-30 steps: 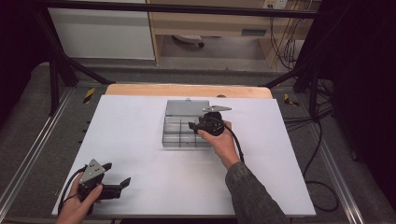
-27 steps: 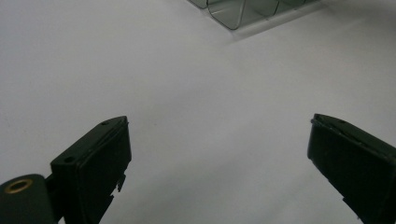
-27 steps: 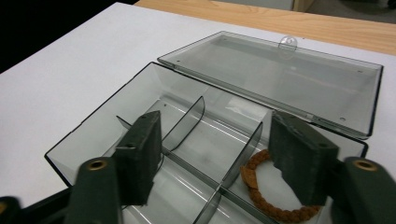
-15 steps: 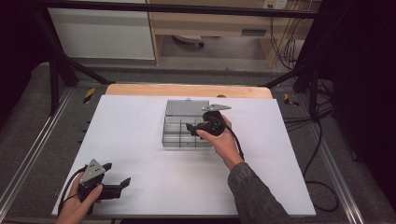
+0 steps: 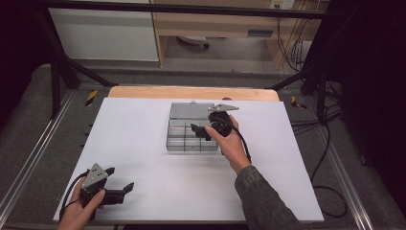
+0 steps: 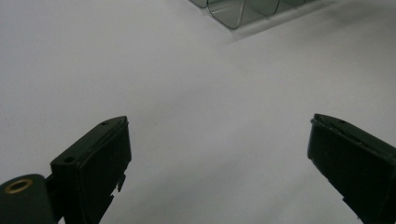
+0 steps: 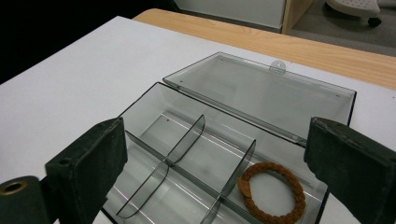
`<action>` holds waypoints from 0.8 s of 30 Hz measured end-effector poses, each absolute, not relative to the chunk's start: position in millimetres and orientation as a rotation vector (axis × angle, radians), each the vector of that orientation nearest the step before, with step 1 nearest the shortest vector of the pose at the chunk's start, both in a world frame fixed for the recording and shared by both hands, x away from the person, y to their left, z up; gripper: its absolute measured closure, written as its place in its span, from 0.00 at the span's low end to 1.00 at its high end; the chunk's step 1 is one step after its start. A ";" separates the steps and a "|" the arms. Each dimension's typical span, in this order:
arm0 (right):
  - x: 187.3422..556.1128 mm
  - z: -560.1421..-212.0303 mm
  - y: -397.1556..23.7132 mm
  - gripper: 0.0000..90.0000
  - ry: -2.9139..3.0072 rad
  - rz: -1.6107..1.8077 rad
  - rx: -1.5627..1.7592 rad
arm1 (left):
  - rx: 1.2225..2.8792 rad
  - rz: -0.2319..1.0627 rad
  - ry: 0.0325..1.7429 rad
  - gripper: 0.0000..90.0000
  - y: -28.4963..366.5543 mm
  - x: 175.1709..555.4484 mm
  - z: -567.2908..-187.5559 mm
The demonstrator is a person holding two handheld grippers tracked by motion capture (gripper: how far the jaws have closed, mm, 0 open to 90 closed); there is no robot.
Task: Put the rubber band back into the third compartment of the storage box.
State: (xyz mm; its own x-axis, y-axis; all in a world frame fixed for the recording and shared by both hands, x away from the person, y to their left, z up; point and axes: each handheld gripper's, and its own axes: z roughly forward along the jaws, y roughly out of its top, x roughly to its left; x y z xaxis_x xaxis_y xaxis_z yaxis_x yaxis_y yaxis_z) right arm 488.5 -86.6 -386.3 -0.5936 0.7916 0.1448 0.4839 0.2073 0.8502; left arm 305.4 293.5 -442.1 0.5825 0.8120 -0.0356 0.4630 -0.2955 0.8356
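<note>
A clear plastic compartment box [image 5: 179, 140] lies open in the middle of the white table, its lid [image 5: 189, 110] flat behind it. In the right gripper view a brown braided ring [image 7: 271, 191] lies in one compartment of the box [image 7: 187, 140], on the right. My right gripper [image 5: 197, 132] hovers over the box, pointing left. Its jaws have just been opening and now stand wide [image 7: 217, 126] with nothing between them. My left gripper [image 5: 119, 178] rests near the table's front left corner, open and empty [image 6: 219, 121], with a corner of the box [image 6: 238, 11] far ahead.
The white table top [image 5: 134, 143] has a wooden strip [image 5: 191, 92] along its far edge. Metal rails run down both sides. Cables [image 5: 330, 158] hang off the right side. The other box compartments [image 7: 154, 135] hold nothing I can see.
The right gripper has barely shifted above the box, and its jaws look spread wider than before. The left hand and its gripper have kept still.
</note>
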 end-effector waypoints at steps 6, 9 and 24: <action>485.1 -380.3 -91.9 0.05 2.159 1.344 1.169 | 1.943 0.508 1.023 0.06 293.3 305.5 -442.4; 482.1 -377.1 -94.1 0.05 2.163 1.353 1.154 | 1.944 0.510 1.023 0.06 293.4 305.5 -442.3; 467.8 -361.1 -119.6 0.05 2.101 1.398 1.135 | 1.946 0.510 1.025 0.06 293.2 305.3 -442.5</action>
